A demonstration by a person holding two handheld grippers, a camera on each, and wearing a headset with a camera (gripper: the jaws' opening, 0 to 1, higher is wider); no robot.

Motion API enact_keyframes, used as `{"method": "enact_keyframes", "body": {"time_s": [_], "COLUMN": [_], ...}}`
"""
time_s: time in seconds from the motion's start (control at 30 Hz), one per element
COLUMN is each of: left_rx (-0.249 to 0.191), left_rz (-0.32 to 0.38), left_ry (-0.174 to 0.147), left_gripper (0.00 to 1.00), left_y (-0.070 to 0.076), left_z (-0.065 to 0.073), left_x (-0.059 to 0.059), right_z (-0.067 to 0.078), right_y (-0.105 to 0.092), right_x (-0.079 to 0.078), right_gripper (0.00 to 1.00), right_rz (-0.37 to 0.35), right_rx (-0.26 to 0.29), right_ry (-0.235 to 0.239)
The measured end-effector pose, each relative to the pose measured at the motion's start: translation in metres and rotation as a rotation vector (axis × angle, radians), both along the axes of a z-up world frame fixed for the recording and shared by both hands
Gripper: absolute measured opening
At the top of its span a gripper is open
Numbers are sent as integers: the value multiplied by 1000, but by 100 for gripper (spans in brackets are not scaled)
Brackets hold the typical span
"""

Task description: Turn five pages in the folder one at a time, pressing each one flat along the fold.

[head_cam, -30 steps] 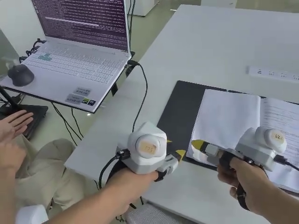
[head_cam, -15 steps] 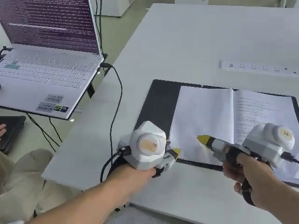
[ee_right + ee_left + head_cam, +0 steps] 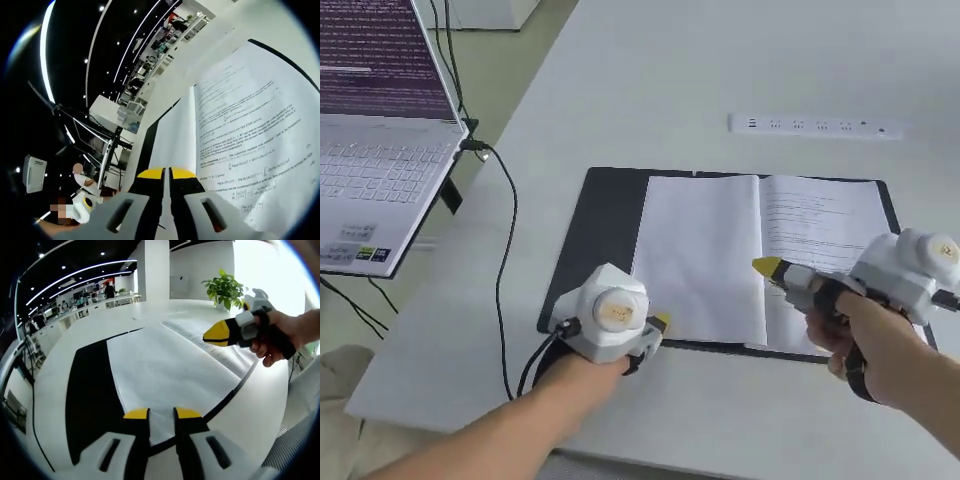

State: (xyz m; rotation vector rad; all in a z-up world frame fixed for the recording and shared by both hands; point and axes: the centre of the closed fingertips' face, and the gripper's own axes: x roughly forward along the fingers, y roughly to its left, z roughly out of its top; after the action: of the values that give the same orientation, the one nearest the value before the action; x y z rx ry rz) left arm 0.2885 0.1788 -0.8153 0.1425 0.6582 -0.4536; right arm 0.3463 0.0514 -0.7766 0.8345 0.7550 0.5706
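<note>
A black folder lies open on the white table, with a blank left page and a printed right page. My left gripper sits at the folder's near edge, by the blank page's lower left corner. In the left gripper view its jaws stand a little apart over the blank page, holding nothing. My right gripper hovers above the fold, pointing left, and it also comes into the left gripper view. Its jaws are shut and empty, with the printed page ahead.
An open laptop stands off the table's left side, with a black cable hanging along the table edge. A white power strip lies beyond the folder. A potted plant stands far behind.
The head camera has swung right, bringing the whole folder into view. My right gripper has shifted from the blank page's lower left corner to the fold. The left gripper keeps to the near edge.
</note>
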Motion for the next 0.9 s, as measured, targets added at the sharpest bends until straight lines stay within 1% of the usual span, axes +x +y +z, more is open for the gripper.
{"method": "enact_keyframes", "body": {"time_s": [0.07, 0.13, 0.23, 0.27, 0.33, 0.47, 0.6, 0.63, 0.7, 0.8, 0.9], "left_rx": [0, 7, 1, 5, -4, 2, -1, 1, 1, 2, 3], "left_rz": [7, 5, 11, 5, 13, 5, 6, 5, 7, 5, 7], "left_ry": [3, -7, -15, -23, -22, -26, -35, -36, -37, -38, -36], "left_gripper": [17, 17, 17, 17, 17, 17, 17, 17, 17, 17, 17], "left_y": [1, 1, 1, 1, 2, 2, 2, 3, 3, 3, 3], "left_z": [-1, -2, -2, -2, -3, -3, -3, -4, -4, -4, -4], "left_x": [-1, 0, -1, -1, 0, 0, 0, 1, 1, 1, 2], "right_z": [-1, -4, -5, -4, -3, 0, -3, -4, -6, -8, -8], "right_y": [-4, -6, -7, -6, -4, 1, 1, 1, -1, -2, -1], "right_x": [5, 11, 19, 21, 29, 43, 58, 62, 67, 77, 84], "right_gripper": [2, 1, 0, 0, 0, 0, 0, 0, 0, 0, 0], "right_rz": [-1, 2, 8, 11, 18, 28, 5, -5, -18, -35, -48], "right_rx": [-2, -4, -6, -3, -5, -2, 7, 16, 15, 27, 37], "right_ry": [2, 9, 14, 15, 15, 15, 29, 37, 40, 46, 48]}}
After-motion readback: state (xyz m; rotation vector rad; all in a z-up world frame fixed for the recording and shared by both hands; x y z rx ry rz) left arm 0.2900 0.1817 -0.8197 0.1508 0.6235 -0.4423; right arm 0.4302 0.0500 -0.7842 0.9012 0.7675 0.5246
